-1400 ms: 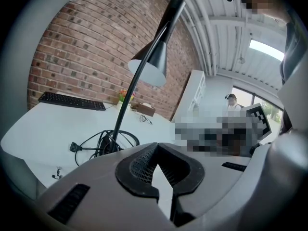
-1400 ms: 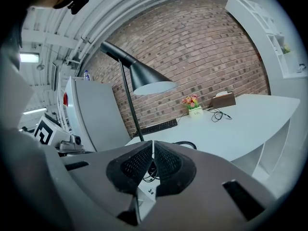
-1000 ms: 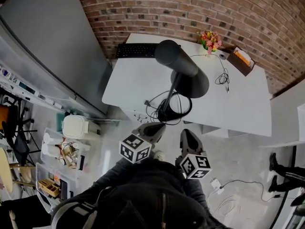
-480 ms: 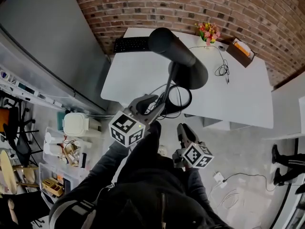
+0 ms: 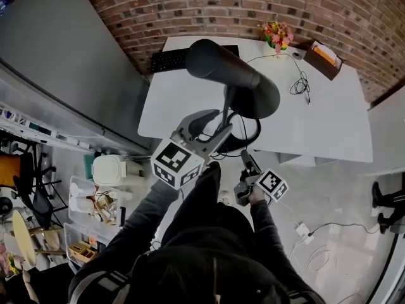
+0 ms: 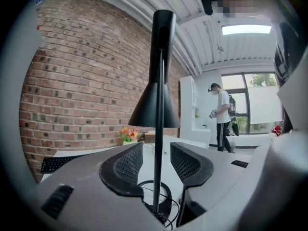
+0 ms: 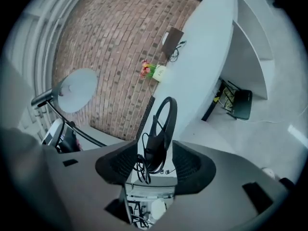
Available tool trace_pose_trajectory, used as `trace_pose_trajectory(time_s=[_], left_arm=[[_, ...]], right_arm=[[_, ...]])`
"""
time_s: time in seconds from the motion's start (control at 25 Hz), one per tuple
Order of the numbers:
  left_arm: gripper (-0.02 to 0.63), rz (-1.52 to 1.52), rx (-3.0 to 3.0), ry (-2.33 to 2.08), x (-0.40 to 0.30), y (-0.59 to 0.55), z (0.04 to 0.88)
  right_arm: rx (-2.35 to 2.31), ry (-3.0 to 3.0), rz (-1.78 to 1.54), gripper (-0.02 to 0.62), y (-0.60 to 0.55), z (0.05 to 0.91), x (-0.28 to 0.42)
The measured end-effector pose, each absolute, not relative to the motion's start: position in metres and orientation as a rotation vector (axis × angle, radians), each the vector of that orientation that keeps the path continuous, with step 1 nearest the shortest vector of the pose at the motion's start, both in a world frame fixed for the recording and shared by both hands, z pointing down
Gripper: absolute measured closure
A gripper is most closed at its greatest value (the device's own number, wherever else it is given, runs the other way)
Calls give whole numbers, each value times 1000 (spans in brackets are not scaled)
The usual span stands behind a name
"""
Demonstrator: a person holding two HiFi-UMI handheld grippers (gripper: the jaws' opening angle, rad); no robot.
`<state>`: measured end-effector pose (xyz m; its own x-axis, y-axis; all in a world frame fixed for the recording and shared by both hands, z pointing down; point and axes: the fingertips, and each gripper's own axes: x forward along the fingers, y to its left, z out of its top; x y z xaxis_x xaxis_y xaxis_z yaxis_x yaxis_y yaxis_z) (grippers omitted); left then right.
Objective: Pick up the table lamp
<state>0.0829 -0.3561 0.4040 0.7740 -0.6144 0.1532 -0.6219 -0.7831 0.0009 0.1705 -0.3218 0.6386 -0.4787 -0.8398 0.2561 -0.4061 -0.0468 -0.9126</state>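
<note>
Compared with a second earlier, both grippers had changed. The left gripper (image 5: 214,126) had risen from in front of the person's body to the near edge of the table (image 5: 329,125), and its jaws, pressed together before, were opening. The right gripper (image 5: 248,166) had dropped below the table edge and rolled over, and its jaws were likewise opening. Nothing was gripped by either one. I judged this to be the approach, with the left gripper leading and the pick-up itself not yet begun.

The lamp (image 5: 231,81) stood upright near the table's front edge, with its shade leaning out over the top. In the left gripper view its stem (image 6: 158,129) lined up with the gap between the spread pads (image 6: 126,166), and neither pad touched it. Whether the stem was already inside the tips could not be settled. In the right gripper view the ring base (image 7: 163,124) and cable (image 7: 139,170) lay ahead of the gap, apart from the pads.
</note>
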Motion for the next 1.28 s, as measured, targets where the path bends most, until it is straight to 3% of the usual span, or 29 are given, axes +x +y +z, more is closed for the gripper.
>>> trace_pose_trajectory(time_s=[0.6, 0.72, 0.8, 1.28], left_arm=[[433, 232, 2909, -946, 99, -361, 411], [506, 203, 2888, -963, 99, -364, 411], [543, 179, 2872, -982, 97, -366, 410], [555, 242, 2921, -978, 98, -364, 409]], right_arm=[[-1247, 1875, -1657, 407, -351, 665, 132], [-1241, 1795, -1694, 412, -353, 669, 132], [-1233, 1730, -1709, 462, -352, 673, 135], [-1179, 1617, -1730, 492, -350, 673, 133]])
